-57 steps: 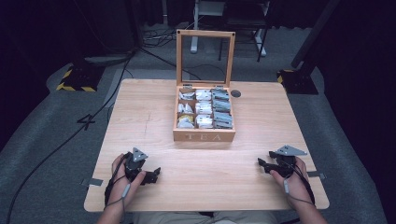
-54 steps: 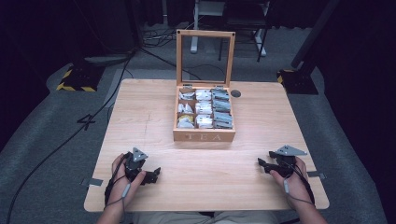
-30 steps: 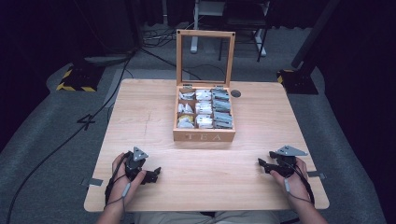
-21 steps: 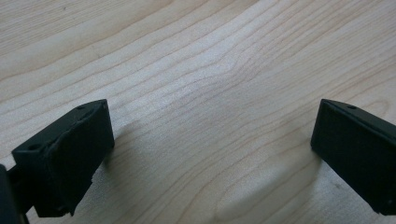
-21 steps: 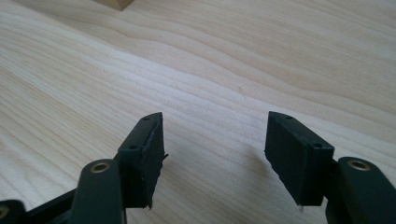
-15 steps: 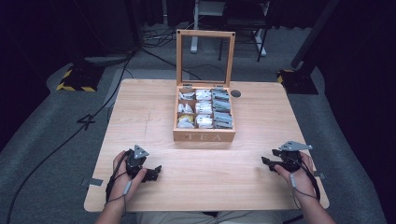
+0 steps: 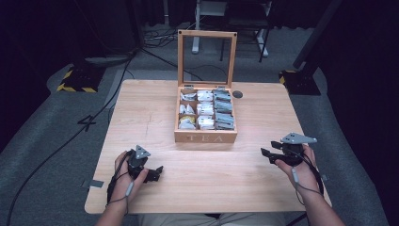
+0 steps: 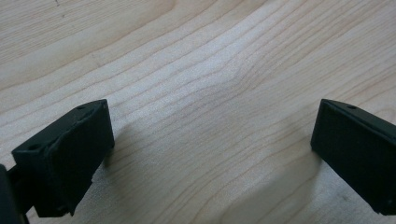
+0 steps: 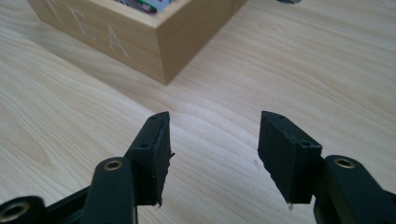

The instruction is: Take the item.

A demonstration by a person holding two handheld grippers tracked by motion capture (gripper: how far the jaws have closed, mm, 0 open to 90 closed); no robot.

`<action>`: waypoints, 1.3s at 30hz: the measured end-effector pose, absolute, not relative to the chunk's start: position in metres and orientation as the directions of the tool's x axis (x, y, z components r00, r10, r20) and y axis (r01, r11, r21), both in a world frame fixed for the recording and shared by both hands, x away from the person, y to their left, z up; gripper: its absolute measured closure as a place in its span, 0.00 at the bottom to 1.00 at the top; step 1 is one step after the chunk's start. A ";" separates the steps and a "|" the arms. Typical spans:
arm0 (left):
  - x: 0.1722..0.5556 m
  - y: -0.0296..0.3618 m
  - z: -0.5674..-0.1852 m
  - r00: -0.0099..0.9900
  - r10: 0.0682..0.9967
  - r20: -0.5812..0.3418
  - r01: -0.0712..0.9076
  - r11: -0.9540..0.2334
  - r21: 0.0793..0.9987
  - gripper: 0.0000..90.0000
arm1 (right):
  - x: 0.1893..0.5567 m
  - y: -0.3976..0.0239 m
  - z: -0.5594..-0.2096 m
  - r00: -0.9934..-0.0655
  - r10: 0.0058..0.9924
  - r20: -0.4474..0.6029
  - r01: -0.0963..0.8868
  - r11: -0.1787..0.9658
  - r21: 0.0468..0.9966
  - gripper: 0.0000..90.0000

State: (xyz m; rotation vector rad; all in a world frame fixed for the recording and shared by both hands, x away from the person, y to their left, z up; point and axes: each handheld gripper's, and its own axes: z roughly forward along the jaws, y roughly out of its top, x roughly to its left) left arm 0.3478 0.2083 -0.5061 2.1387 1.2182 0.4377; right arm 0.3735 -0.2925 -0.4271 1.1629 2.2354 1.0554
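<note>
A wooden tea box [image 7: 205, 137] marked TEA stands mid-table with its glass lid raised upright. Its compartments hold several tea packets [image 7: 205, 109]. My left gripper [image 7: 156, 172] rests low near the table's front left, open, with bare wood between its jaws [image 8: 210, 154]. My right gripper [image 7: 267, 154] sits at the front right, lifted a little off the table, open and empty. In the right gripper view [image 9: 212, 149] the box's front corner [image 9: 163, 44] lies ahead and to the left of the jaws.
The wooden table [image 7: 141, 117] has a small dark round disc [image 7: 237, 94] behind the box on the right. Tape tabs [image 7: 95, 183] stick out at the table's front edge. Cables and stand bases lie on the grey floor beyond the table.
My right gripper has shifted slightly right and risen a little. The left gripper and the box have stayed put.
</note>
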 end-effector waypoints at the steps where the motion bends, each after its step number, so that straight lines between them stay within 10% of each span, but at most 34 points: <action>1: 0.348 0.208 -0.506 0.517 0.856 -0.022 0.646 -0.374 0.666 0.00 | 0.374 -0.291 -0.424 -0.573 0.819 -0.010 0.510 0.366 0.779 0.49; 39: 0.349 0.207 -0.506 0.506 0.862 -0.023 0.652 -0.365 0.665 0.00 | 0.440 -0.219 -0.372 -0.718 0.694 0.058 0.433 0.379 0.818 0.61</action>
